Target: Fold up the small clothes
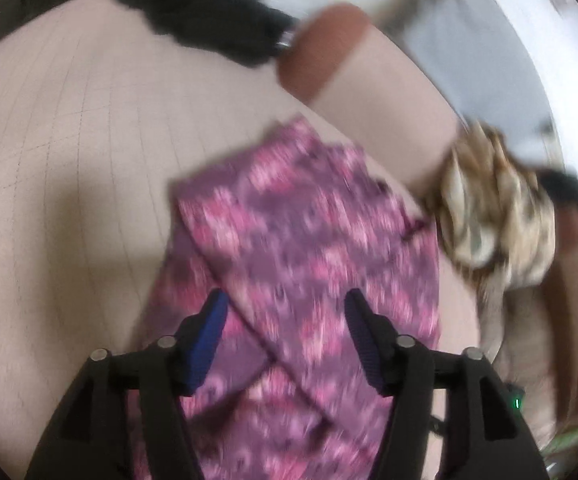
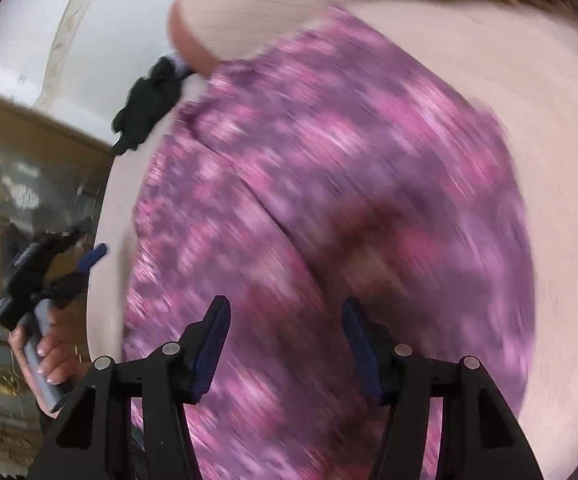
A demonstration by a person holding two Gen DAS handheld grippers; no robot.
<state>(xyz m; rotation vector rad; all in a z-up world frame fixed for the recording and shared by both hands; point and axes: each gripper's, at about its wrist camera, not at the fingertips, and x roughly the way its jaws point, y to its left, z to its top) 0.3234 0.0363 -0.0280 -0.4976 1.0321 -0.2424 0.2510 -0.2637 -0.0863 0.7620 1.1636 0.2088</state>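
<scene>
A pink and purple patterned garment lies on the pale pink table cover, with folded layers crossing over each other. My left gripper is open above its near part and holds nothing. In the right wrist view the same garment fills the middle, blurred. My right gripper is open just above it and empty. The left gripper also shows at the left of the right wrist view, beside the table edge, in a hand.
A black garment lies at the table's far edge and also shows in the right wrist view. A brown and cream patterned cloth lies to the right. A brown band crosses the far edge. The floor lies left.
</scene>
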